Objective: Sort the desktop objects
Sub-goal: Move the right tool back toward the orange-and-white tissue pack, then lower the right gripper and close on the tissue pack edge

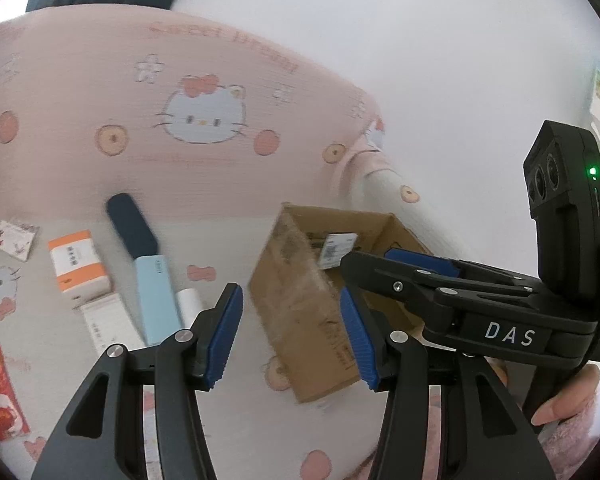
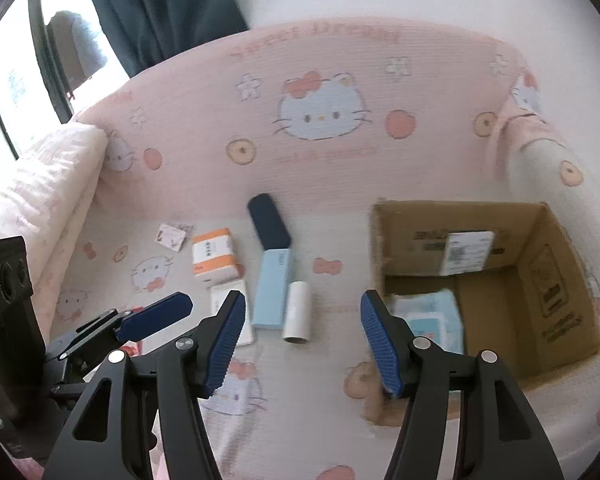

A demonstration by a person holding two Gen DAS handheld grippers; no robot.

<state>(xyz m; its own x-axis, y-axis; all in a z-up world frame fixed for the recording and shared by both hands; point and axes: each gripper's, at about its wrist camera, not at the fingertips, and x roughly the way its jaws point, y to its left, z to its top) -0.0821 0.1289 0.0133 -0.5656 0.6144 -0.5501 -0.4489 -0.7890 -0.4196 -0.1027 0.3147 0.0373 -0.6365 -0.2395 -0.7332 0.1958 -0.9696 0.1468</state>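
One cardboard box [image 2: 540, 280] right, one white roll [image 2: 297, 312], one orange packet [image 2: 214, 256]; left gripper [image 1: 290, 336] and right gripper [image 2: 302, 344] both gape wide, holding nothing.

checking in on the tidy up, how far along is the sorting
Early on. Done: one pale blue packet lies inside the cardboard box. In hand: nothing; the left tongs and right tongs are both open and empty. Left on the mat: the dark blue case, light blue box, white roll, orange and white box and small card.
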